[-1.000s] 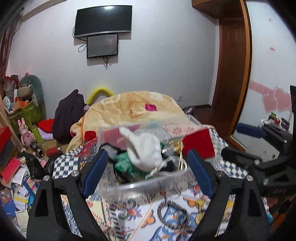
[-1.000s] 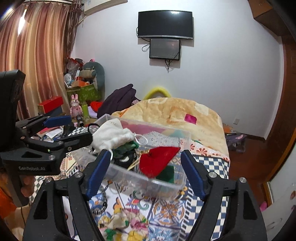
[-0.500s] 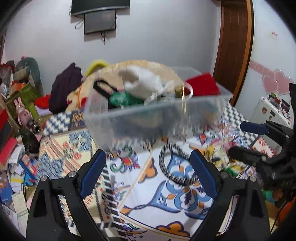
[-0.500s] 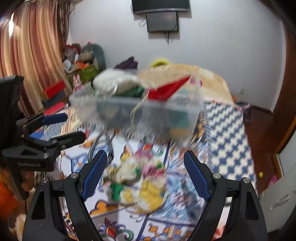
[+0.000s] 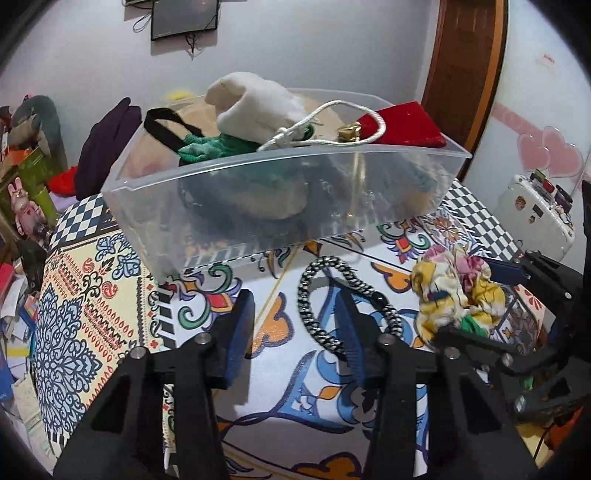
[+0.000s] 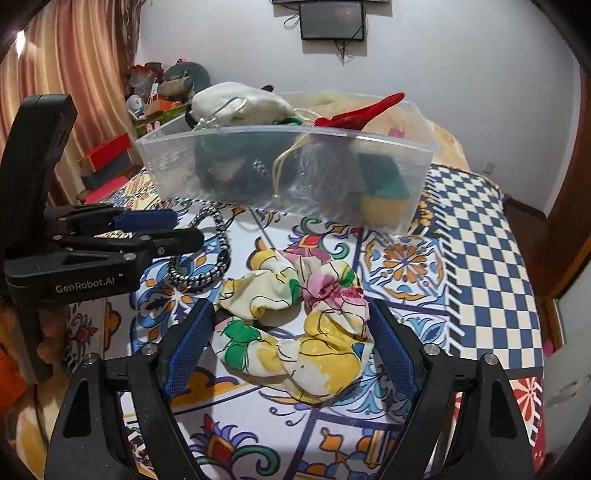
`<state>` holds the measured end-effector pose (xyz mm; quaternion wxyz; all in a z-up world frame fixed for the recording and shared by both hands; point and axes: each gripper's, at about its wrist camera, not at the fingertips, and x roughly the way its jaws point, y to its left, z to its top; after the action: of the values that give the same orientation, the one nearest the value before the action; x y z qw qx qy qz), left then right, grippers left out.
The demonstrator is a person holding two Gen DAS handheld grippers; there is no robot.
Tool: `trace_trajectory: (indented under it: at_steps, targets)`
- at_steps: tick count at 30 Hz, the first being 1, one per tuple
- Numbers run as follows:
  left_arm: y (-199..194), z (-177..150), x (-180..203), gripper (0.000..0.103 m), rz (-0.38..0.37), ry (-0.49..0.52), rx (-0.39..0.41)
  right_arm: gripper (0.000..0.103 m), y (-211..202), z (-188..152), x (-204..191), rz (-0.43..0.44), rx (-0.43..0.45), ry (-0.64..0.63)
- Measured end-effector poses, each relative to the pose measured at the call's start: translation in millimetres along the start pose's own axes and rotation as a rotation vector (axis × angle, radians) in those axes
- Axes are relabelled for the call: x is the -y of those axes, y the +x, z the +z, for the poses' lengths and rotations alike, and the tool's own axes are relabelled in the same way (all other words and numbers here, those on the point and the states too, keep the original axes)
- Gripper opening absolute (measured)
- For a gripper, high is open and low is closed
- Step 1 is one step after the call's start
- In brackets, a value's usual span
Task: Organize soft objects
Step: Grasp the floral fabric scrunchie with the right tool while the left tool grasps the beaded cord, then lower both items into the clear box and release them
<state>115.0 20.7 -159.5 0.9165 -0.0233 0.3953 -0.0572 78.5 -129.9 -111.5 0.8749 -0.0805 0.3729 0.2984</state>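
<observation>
Tongs (image 6: 288,354) astride floral scrunchie (image 6: 299,325); "GenRobot.AI" left tongs (image 6: 173,230), seemingly ajar.

Both grippers are matte black plastic frames with silver screw heads at the joints; the right gripper (image 6: 290,345) has blue mesh-textured pads (image 6: 188,349), and the left gripper (image 5: 295,326) carries white "GenRobot.AI" lettering on its side

Lower contents of the clear plastic bin (image 5: 229,206) smeared to dark, green and yellow shapes behind its frosted wall. Monitor (image 5: 183,16) above the bin cropped at the top edge. Clutter left of the bin (image 5: 26,155) too small to name. Right gripper (image 5: 517,332), right of the bin, seen side-on, half masked by the floral scrunchie (image 5: 456,291), jaw gap unreadable there.
</observation>
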Motion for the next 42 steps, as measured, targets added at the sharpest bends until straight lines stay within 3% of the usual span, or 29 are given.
trace_trajectory:
  at_steps: [3,5,7,11,18,26,42]
  targets:
    - [5,-2,7,0.031,0.002,0.007,0.004,0.057,-3,0,4,-0.010,0.016,0.009]
    - [6,-1,8,0.019,-0.006,0.003,0.002,0.041,-5,0,9,-0.016,0.026,0.019]
    - [9,1,9,0.009,-0.005,-0.003,-0.002,0.032,-8,-1,10,-0.013,0.033,0.027]
    - [8,2,11,0.005,-0.003,0.007,0.003,0.022,-12,-2,10,0.005,0.046,0.034]
    - [-6,-7,8,0.005,0.016,-0.010,0.044,0.020,-29,1,13,0.006,0.096,0.036]
    - [-49,3,1,0.005,0.036,-0.031,0.164,0.020,-55,10,13,0.015,0.171,0.033]
    - [-87,61,-25,0.005,0.108,-0.062,0.315,0.020,-75,70,15,-0.052,0.311,-0.022]
